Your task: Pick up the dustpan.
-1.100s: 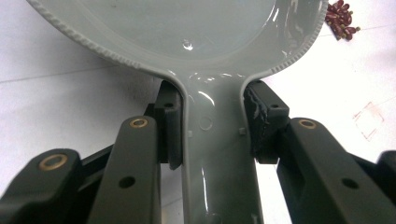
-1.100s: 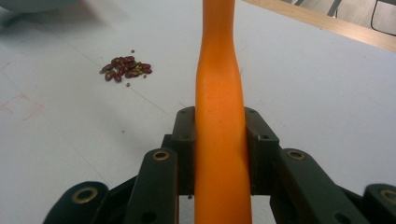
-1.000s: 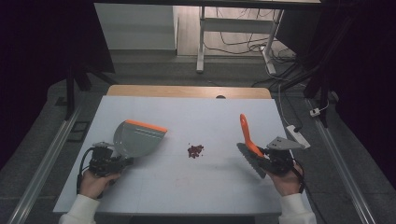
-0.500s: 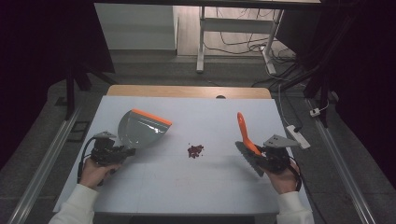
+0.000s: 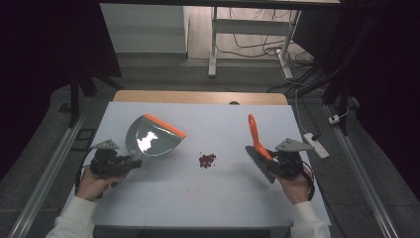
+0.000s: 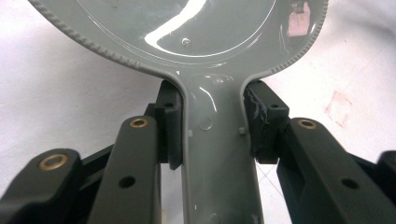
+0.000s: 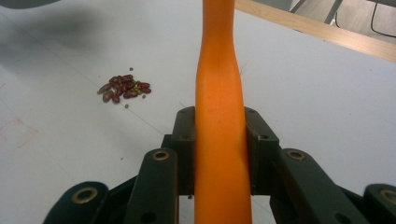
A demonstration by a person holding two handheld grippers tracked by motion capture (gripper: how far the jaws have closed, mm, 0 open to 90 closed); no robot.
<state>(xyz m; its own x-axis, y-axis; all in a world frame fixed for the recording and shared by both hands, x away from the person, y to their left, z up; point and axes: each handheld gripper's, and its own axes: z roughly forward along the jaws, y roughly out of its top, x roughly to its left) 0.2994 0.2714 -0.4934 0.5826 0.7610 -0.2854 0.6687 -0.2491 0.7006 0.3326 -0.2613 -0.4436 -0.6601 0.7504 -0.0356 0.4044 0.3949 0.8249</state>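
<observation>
both hand-held grippers pinch handles: left (image 5: 130, 162) dustpan (image 5: 151, 137); right (image 5: 265, 159) brush (image 5: 255, 138); beans (image 5: 207, 159) between.

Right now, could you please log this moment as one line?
left gripper: shut on dustpan | right gripper: shut on brush | beans: between, unswept

In my left gripper view the dustpan (image 6: 187, 37) runs off the top edge, so its lip is cut away. In my right gripper view the brush handle (image 7: 219, 116) leaves both top and bottom edges. The beans (image 5: 207, 159) are too small to count from above.
</observation>
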